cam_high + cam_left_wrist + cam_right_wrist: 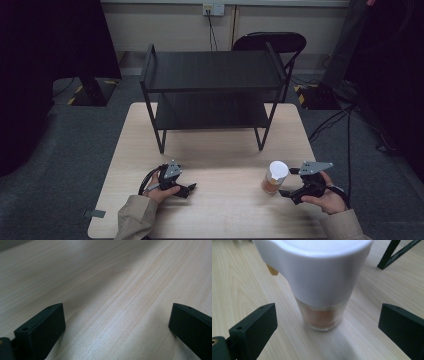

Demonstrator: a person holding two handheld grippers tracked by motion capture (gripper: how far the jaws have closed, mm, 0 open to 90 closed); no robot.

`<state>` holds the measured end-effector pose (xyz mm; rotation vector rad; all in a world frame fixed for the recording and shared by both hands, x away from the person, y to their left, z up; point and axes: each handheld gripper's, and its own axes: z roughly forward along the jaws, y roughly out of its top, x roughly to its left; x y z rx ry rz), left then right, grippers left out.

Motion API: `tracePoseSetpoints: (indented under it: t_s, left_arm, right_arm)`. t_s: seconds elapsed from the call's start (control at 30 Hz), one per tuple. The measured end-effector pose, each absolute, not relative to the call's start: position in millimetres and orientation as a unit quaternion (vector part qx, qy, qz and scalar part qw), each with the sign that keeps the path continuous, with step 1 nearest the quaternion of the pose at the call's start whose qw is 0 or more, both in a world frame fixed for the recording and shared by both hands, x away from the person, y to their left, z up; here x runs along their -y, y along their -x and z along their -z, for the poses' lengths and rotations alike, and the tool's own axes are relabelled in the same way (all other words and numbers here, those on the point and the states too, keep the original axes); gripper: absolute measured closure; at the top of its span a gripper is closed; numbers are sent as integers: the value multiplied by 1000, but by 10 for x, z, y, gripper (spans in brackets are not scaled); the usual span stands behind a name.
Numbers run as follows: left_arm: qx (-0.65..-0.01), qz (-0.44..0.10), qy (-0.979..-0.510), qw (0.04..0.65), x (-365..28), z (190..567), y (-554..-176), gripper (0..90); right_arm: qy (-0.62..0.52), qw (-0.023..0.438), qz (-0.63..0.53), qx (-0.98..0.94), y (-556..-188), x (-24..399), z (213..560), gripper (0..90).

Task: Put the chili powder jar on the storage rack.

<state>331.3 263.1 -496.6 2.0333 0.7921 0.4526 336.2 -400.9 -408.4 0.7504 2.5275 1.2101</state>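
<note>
Your right gripper is released, jaws spread wide with nothing between the pads. It sits low at the table's near right, pointing left at the jar. In the right gripper view the jar stands upright just ahead of the jaws, centred in the gap but apart from both. It has a white cap and a clear body with orange-brown contents at the bottom.

Your left gripper is also released, jaws wide, with bare wood grain between them. It rests low on the near left of the table, well apart from the jar.

Farther back a black two-tier shelf rack stands on the table's far half. A black chair sits behind it.
</note>
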Motion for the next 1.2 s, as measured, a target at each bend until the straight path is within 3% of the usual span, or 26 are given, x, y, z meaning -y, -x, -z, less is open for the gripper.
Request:
tracePoseSetpoints:
  t_s: [0.53, 0.9, 1.2]
  left_arm:
    - [-319, -182, -819, 441, -2631, 4966, -3313, 0]
    - [-319, -182, -819, 441, -2631, 4966, -3313, 0]
    - [-319, -182, -819, 441, -2631, 4966, -3313, 0]
  right_arm:
    - [-250, 121, -426, -861, -3465, 3811, 4178, 16]
    - [-245, 137, -436, -855, -3486, 3752, 4238, 124]
    - [-230, 140, -439, -857, -3479, 3720, 4248, 262]
